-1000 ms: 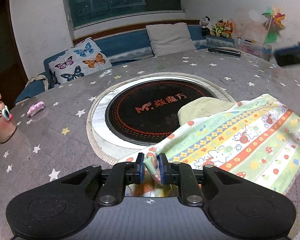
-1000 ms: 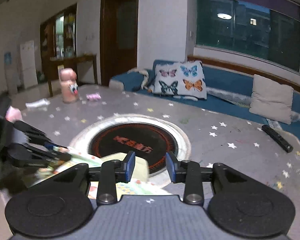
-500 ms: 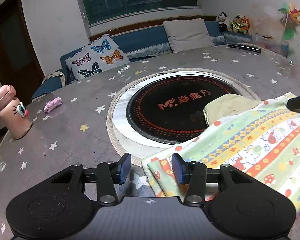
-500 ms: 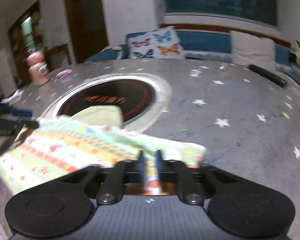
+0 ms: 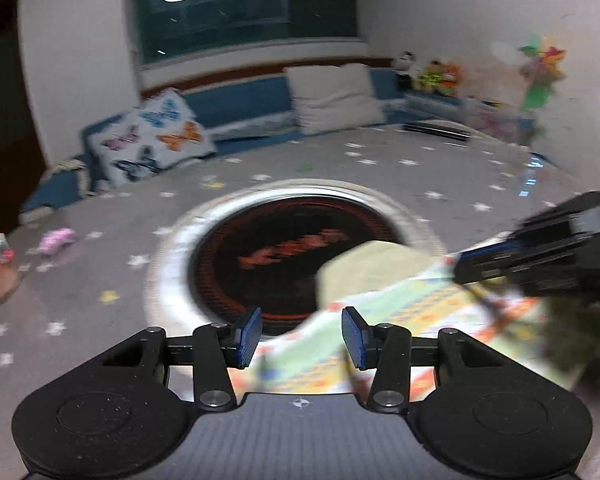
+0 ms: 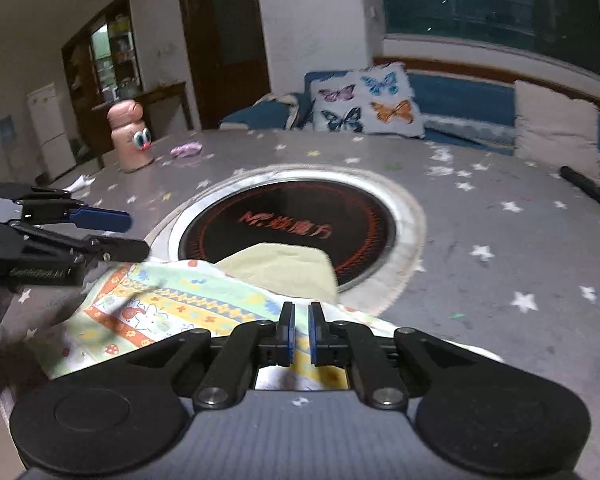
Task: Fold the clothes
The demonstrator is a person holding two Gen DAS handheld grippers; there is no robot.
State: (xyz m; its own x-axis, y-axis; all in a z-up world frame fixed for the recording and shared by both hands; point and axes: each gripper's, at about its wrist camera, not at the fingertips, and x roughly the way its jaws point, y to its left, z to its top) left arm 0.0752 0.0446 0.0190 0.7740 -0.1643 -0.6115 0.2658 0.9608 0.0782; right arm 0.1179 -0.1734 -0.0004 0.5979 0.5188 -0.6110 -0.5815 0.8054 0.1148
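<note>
A patterned child's garment [image 6: 172,304] with stripes, rabbits and mushrooms lies on the near part of the round table, its plain pale green lining [image 6: 284,264] turned up over the black hob. It also shows in the left wrist view [image 5: 380,320], blurred. My right gripper [image 6: 301,334] is shut on the garment's near edge. My left gripper [image 5: 301,334] is open and empty just above the garment's left corner. The left gripper shows at the left of the right wrist view [image 6: 112,232], and the right gripper shows at the right of the left wrist view [image 5: 540,256].
The grey star-print table [image 6: 500,264] has a round black hob [image 6: 292,224] in its middle. A pink bottle with eyes [image 6: 130,136] and a small purple thing [image 6: 186,149] stand at the far left. A black remote [image 6: 592,192] lies at the right. A sofa with cushions is behind.
My left gripper let go of the garment's corner, opened and lifted off. My right gripper closed on the garment's other edge and holds it.
</note>
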